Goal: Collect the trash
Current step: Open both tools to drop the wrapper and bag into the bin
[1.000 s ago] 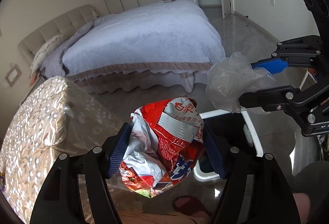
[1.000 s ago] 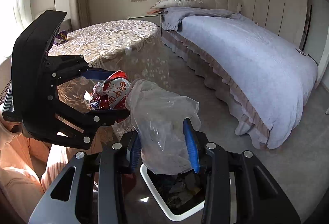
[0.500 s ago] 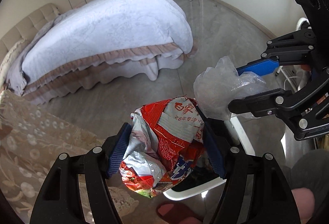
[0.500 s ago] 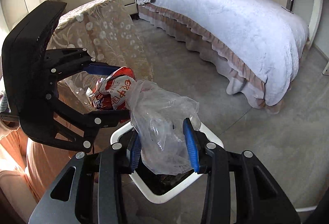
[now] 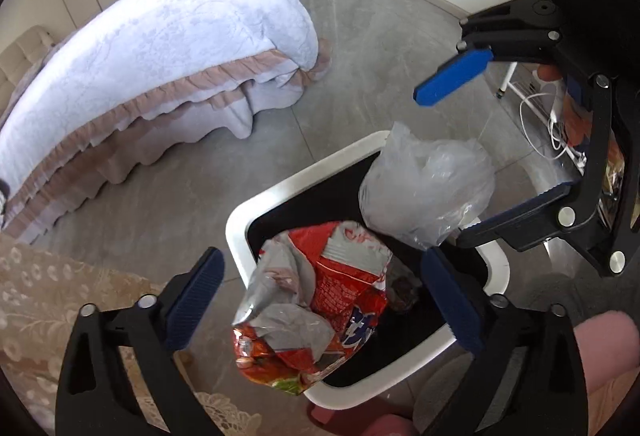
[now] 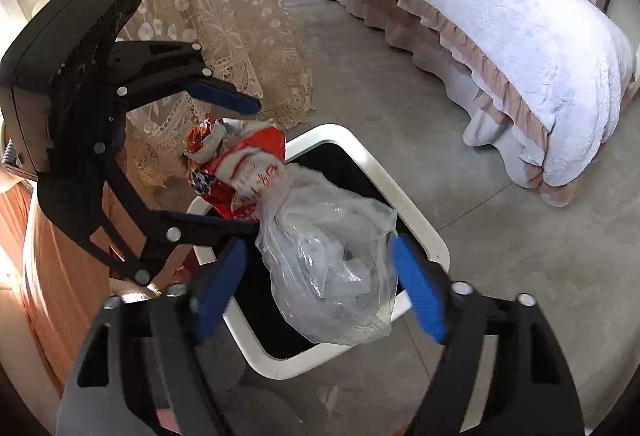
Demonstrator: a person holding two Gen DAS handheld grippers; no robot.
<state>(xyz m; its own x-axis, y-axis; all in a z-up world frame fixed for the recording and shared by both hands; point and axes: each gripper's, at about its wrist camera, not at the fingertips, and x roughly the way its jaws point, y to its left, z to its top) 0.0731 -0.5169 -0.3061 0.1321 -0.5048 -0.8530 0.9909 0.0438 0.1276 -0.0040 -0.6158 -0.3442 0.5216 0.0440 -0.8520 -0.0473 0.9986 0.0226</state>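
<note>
Over the white-rimmed bin (image 5: 280, 192) with its black liner, my left gripper (image 5: 324, 292) has its jaws opening. The crumpled red snack wrapper (image 5: 316, 300) hangs loose between the blue pads (image 5: 192, 296), with a gap on each side. My right gripper (image 6: 320, 264) is beside it, its jaws opening too, and the clear plastic bag (image 6: 332, 256) sits between the pads above the bin (image 6: 424, 232), no longer pinched. In the right wrist view the left gripper (image 6: 256, 164) and the wrapper (image 6: 240, 164) are at the left. The bag (image 5: 424, 188) and the right gripper (image 5: 440, 164) also appear in the left wrist view.
A bed with a pale quilt (image 6: 500, 16) stands across the grey floor. A table draped in lace cloth (image 6: 224, 28) is close behind the bin. White cables and a rack (image 5: 540, 116) lie at the right. A person's leg (image 5: 604, 348) is near the bin.
Both grippers came down over the bin and tipped downwards. Their jaws spread wide, letting go of the red wrapper and the clear bag, which had been pinched before.
</note>
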